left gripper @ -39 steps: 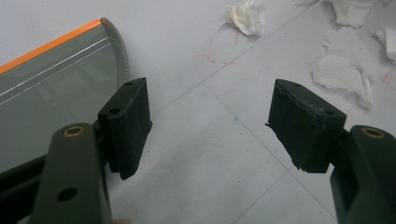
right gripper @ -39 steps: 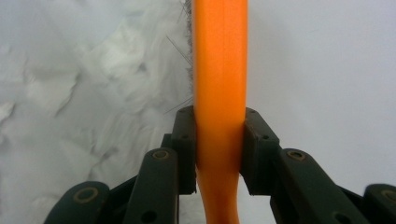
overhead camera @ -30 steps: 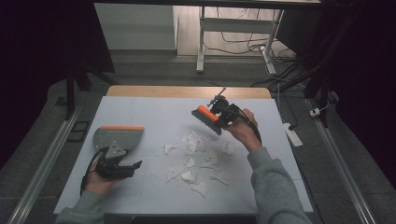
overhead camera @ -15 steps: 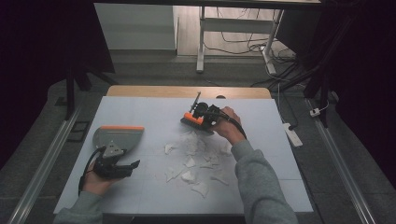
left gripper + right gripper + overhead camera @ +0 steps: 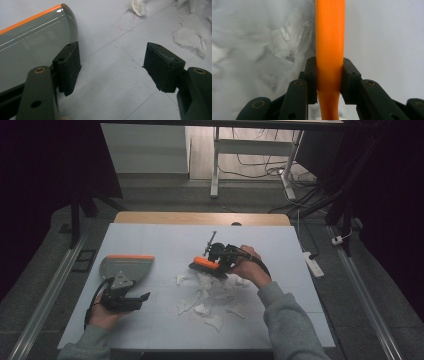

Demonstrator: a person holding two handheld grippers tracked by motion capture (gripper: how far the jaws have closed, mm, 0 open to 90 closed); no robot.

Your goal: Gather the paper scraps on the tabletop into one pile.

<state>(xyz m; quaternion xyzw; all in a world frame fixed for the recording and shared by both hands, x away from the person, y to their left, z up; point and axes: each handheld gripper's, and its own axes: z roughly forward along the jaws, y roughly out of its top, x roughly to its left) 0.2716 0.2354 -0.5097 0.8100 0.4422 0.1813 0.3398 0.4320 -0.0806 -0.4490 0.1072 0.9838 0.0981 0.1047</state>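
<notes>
The orange brush [image 5: 329, 45] is running lengthwise straight ahead from the right gripper [image 5: 329, 80], whose jaws are clamping its handle from both sides, over the paper scraps [image 5: 210, 292], while the left gripper [image 5: 112, 67] is standing wide open on nothing, the grey dustpan [image 5: 32, 47] lying just outside one jaw

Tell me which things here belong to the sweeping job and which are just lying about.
In the job:
brush, in the right claw
dustpan, by the left claw
paper scraps

Lying about:
power strip
cables
</notes>
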